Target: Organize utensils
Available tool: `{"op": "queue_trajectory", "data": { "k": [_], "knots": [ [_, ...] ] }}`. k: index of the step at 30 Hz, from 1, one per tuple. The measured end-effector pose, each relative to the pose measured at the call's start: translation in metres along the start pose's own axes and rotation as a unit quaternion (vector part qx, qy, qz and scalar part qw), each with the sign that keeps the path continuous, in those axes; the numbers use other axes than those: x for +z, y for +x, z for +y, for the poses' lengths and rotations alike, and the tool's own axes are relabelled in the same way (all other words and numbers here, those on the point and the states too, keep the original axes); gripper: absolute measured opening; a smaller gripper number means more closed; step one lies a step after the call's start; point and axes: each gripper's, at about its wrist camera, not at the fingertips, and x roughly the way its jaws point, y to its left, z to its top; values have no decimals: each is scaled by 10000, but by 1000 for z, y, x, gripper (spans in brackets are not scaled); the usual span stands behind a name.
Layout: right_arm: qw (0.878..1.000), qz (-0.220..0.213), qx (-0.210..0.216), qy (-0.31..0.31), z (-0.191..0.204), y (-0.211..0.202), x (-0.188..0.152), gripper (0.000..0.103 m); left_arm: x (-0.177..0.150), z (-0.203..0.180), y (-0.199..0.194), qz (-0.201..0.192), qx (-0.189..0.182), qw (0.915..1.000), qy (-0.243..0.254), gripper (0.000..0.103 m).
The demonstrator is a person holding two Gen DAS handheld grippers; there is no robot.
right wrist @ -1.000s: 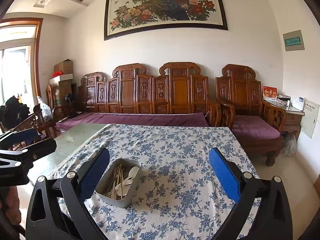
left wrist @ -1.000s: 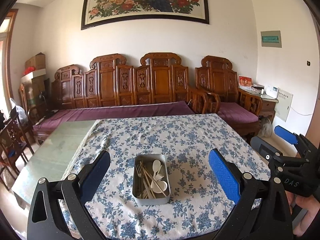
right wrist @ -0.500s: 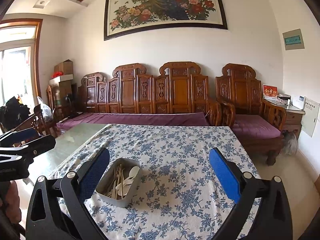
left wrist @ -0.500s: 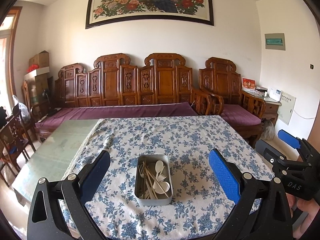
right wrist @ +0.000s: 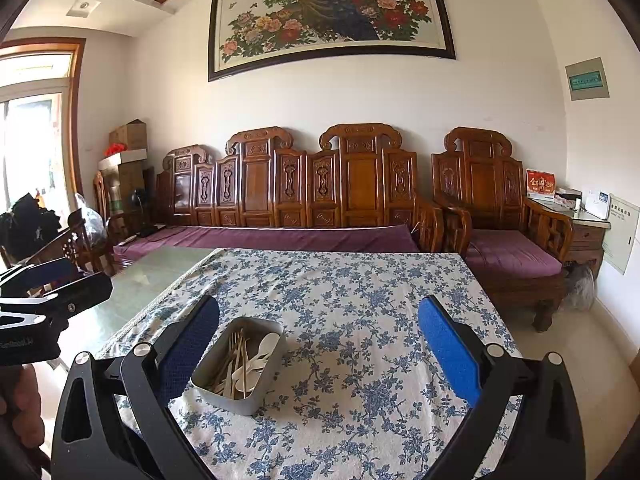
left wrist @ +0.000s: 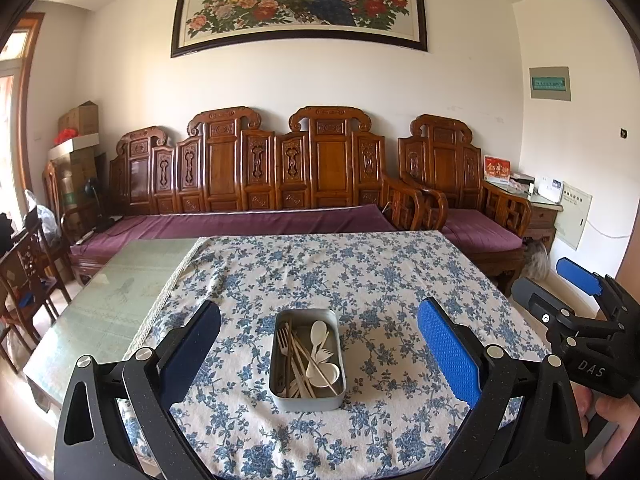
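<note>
Metal tin (left wrist: 307,360) sits on the flowered cloth (left wrist: 360,280) of the worktop (left wrist: 112,292), near the front edge, long side pointing away. Inside, all heaped together: white spoons (left wrist: 320,354), a fork (left wrist: 283,338) and chopsticks (left wrist: 306,360) crossing one another at angles. Nothing loose to be seen on the cloth around it.

Left claw (left wrist: 319,344) spread wide, holding nothing, hovering above the front edge with the tin between its blue pads. Right claw (right wrist: 319,344) likewise spread and bare, with the tin (right wrist: 239,364) low and toward its left finger.

Fits either stage: a mixed heap waiting to be sorted out by kind, or utensils already gathered into the tin and left there. Cannot tell which from this alone.

Handling, as a judgement: spoons look like thin plastic, so very light, smooth, apt to skid or flip out under a hard pinch; best taken across the handle, not the bowl. Chopsticks thin, stiff, round-ish, likely to roll or scissor apart; best pinched near the middle, both together if paired. Fork seems light too, tines liable to snag neighbours when lifted. Tin itself rigid with thin walls and rounded corners, probably light enough to slide on the cloth when poked; a wall pinched at the rim would give the surest hold.
</note>
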Motion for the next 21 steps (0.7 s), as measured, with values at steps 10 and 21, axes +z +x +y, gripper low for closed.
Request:
{"op": "queue_trajectory", "data": {
  "k": [10, 21],
  "knots": [
    [10000, 1, 1, 4, 0, 0, 0, 100, 0, 0, 0, 0, -2, 10000, 5, 95],
    [10000, 8, 2, 6, 1, 1, 0, 100, 1, 1, 0, -12, -15, 10000, 4, 95]
  ]
}}
